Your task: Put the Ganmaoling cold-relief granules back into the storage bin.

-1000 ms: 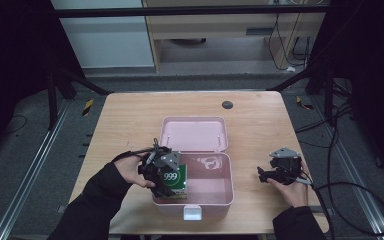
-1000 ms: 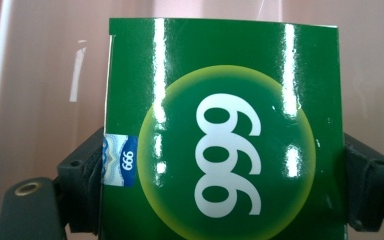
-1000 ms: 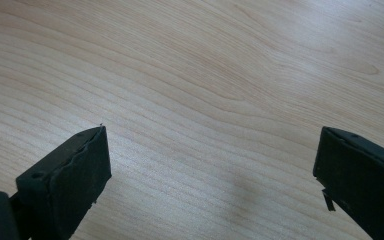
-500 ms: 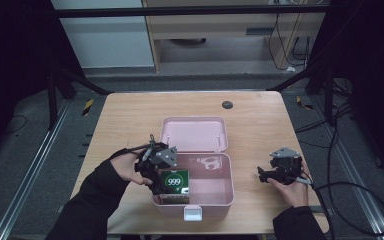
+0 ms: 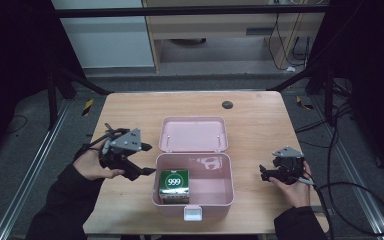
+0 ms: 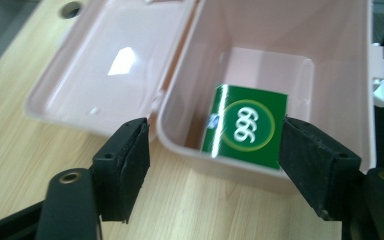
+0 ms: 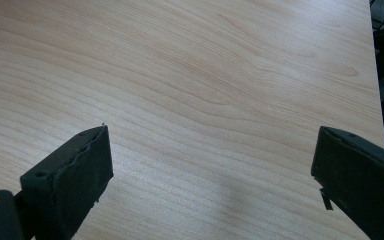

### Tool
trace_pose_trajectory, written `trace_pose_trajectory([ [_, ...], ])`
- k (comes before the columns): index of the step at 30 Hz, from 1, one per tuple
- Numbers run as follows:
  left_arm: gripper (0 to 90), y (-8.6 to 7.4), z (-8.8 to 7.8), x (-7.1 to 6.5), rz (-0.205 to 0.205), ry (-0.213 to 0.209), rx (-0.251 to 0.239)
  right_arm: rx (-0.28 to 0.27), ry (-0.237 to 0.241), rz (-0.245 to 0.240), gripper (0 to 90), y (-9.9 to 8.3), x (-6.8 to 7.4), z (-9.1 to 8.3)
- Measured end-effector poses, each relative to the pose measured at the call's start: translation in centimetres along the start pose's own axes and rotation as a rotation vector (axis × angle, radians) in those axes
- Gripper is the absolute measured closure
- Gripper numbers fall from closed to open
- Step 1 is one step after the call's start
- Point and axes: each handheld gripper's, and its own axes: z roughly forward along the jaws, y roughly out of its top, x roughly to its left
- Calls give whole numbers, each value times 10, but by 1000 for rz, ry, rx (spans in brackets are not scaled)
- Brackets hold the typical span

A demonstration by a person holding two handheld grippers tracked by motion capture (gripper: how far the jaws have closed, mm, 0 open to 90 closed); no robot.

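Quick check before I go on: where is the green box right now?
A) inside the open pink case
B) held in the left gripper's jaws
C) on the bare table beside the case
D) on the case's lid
A: the green box sits in the front-left corner of the pink case, and the left gripper is outside the case with nothing between its jaws.

A green carton (image 5: 174, 185) printed with "999" in a white ring stands inside the front-left corner of an open pink plastic case (image 5: 215, 197). The case's lid (image 5: 194, 133) lies flat on the table behind it.
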Motion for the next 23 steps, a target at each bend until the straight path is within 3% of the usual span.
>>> trace_pose_trajectory([
  [3, 296, -23, -8, 1, -78, 60, -31, -1, -1, -1, 40, 0, 0, -1],
  [6, 309, -51, -10, 3, -160, 86, -61, 3, 1, -2, 41, 0, 0, -1],
  [10, 307, -88, -3, 4, -271, 124, -67, 0, -3, 3, 43, -1, 0, -1],
  [14, 306, -119, 9, 4, -371, 195, -64, 0, -3, 7, 41, -2, -1, -2],
  [17, 294, -135, 21, 5, -436, 240, -59, 3, -4, 5, 37, -3, -2, -1],
  [19, 271, -143, 28, 8, -453, 270, -8, 8, -1, 8, 35, -3, -2, 0],
  [20, 271, -147, 31, 11, -477, 298, -4, 13, 0, 4, 35, -3, -2, 0],
  [23, 271, -156, 39, 14, -548, 323, -22, 8, 3, 13, 36, -4, -2, -2],
])
